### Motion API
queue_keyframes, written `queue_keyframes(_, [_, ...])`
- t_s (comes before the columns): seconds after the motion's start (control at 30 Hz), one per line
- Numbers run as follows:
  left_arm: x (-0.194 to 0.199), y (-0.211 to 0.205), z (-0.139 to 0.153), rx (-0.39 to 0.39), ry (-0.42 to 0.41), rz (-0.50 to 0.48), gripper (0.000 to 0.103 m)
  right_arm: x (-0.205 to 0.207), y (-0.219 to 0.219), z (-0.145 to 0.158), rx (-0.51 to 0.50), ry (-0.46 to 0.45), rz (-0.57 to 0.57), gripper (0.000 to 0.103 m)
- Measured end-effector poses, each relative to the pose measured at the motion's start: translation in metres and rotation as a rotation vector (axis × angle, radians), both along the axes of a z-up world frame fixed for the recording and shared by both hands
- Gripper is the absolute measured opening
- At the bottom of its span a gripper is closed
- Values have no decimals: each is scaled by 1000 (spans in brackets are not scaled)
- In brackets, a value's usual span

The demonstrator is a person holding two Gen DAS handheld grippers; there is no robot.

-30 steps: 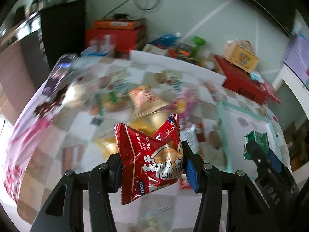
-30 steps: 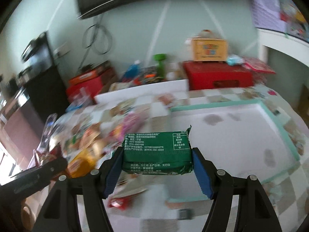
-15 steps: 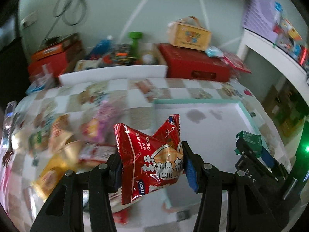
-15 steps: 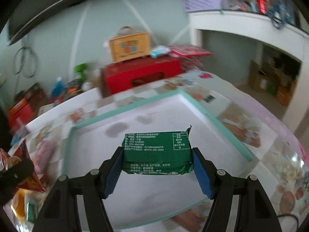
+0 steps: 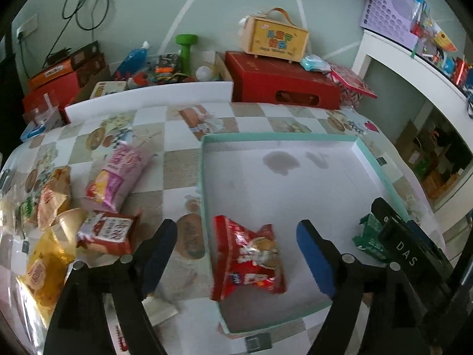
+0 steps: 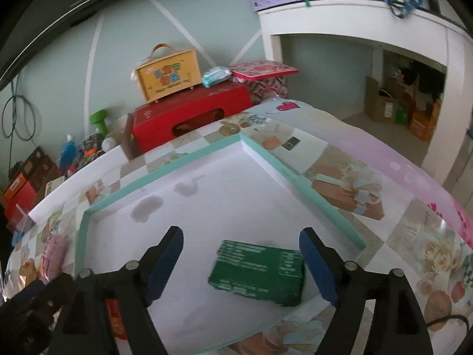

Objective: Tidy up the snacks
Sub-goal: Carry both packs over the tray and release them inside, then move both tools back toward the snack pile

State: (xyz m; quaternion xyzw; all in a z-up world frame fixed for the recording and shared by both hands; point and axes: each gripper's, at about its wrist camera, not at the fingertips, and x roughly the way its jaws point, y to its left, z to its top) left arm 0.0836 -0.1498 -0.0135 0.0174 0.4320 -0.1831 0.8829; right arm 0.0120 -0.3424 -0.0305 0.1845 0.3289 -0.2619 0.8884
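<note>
A shallow white tray with a teal rim lies on the patterned tablecloth. Inside it, near its left wall, lies a red snack bag. My left gripper hovers over it with jaws opening, blue pads clear of the bag. A green snack packet lies in the tray's near right part. My right gripper stands above it, jaws opening, pads apart from the packet. Several loose snack bags, among them a pink one and a red-white one, lie left of the tray.
Behind the table stand a red box, a yellow case with a handle, a green dumbbell and other clutter. A white shelf unit rises at the right. The tray's far half is bare with two stains.
Both grippers let go: the red bag and the green packet dropped from between the pads onto the tray floor. Both jaws spread wide. The views swung right from the snack pile to the tray.
</note>
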Motion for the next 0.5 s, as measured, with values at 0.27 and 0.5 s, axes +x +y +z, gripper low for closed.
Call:
queue_keyframes(0.27, [2,61,0,42,-63,184,100,13,20,-3,14,-19,97,103])
queue_keyframes(0.5, [3,112,-3,71,-95,338,103,18,44,4,-54,-71,173,103])
